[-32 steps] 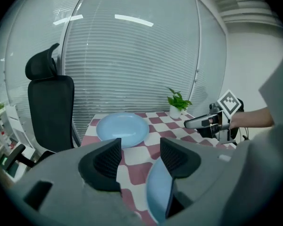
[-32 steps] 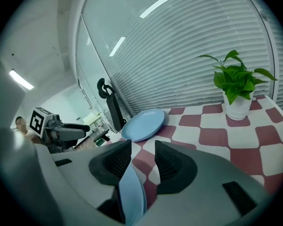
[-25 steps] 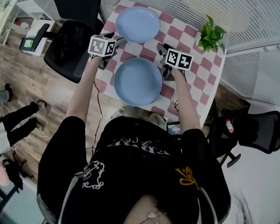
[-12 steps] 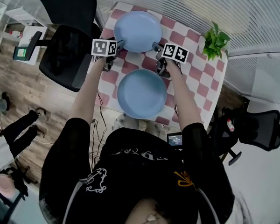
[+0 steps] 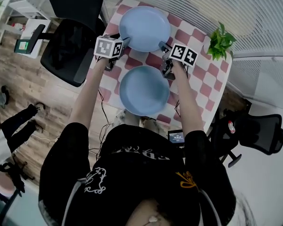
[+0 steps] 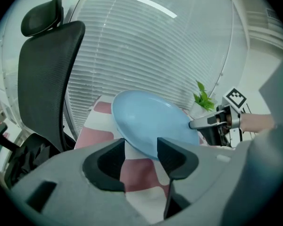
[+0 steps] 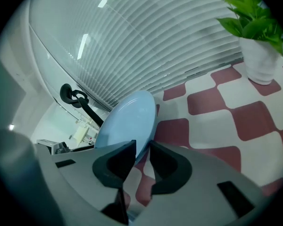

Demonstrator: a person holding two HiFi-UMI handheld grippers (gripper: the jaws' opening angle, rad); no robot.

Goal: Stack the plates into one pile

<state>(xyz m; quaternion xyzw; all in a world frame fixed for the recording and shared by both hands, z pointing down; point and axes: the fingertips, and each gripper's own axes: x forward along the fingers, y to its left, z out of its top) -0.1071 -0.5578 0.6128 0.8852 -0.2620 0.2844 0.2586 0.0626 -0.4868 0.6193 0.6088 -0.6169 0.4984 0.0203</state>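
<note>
Head view. Shows two blue plates on the checked desk (image 5: 203, 74): far plate (image 5: 145, 28) lying flat, near plate (image 5: 144, 90) just this side of it and apart from it. Brackets the far plate from both sides, with the left gripper (image 5: 124, 43) at its near-left rim and the right gripper (image 5: 164, 47) at its near-right rim, neither one closer than the other. Leaves the near plate between the two forearms, untouched.

Left gripper view. Looks rightward across the far plate (image 6: 151, 121), rim reaching in between jaws set well apart. Jaws just now closing in, pads not yet on the rim. Catches the right gripper (image 6: 193, 124) at the opposite rim.

Right gripper view. Has the far plate (image 7: 127, 121) to the left of the jaws, its rim running into a narrow gap. Jaws just now closing, and pinching that rim by the look of it. Calls, probably, for an even two-sided lift, then a short carry nearward over the near plate.
</note>
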